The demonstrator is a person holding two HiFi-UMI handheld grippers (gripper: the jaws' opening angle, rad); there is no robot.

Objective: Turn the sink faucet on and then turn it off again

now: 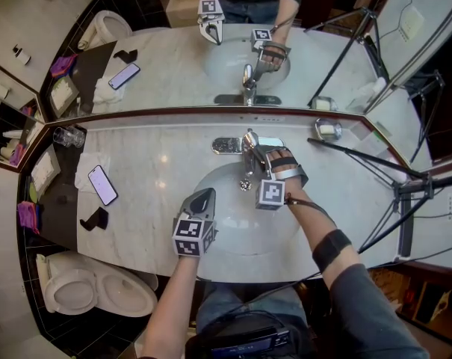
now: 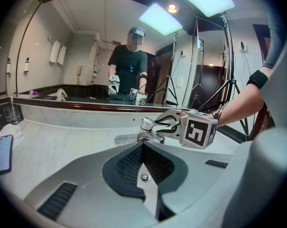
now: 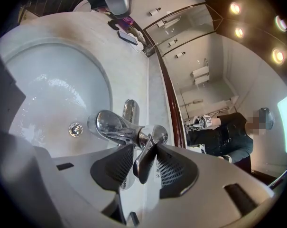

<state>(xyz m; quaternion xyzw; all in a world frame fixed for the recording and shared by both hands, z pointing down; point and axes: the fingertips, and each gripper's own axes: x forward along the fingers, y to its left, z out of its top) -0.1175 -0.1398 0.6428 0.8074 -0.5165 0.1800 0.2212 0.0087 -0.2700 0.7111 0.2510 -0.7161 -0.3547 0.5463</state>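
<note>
Right gripper view: faucet handle [image 3: 152, 141] is pinched by right gripper [image 3: 144, 161]; left gripper [image 2: 143, 145] is seen w/ jaws pressed together, empty, at 9 o'clock side of sink [image 1: 237, 226].

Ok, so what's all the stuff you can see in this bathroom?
counter: one, pale marble, around the basin
sink basin: one, white, middle of counter
faucet: one, shiny silver, behind basin
phone: one, dark-edged, counter left of basin
glass: one, clear, counter's far-left corner
soap dish: one, silver, right of faucet
toilet: one, white, lower left
tripod: one, black, right side
mirror: one, behind counter
left gripper: one, grey, shut, over basin's near-left rim
right gripper: one, grey, shut on faucet lever
</note>
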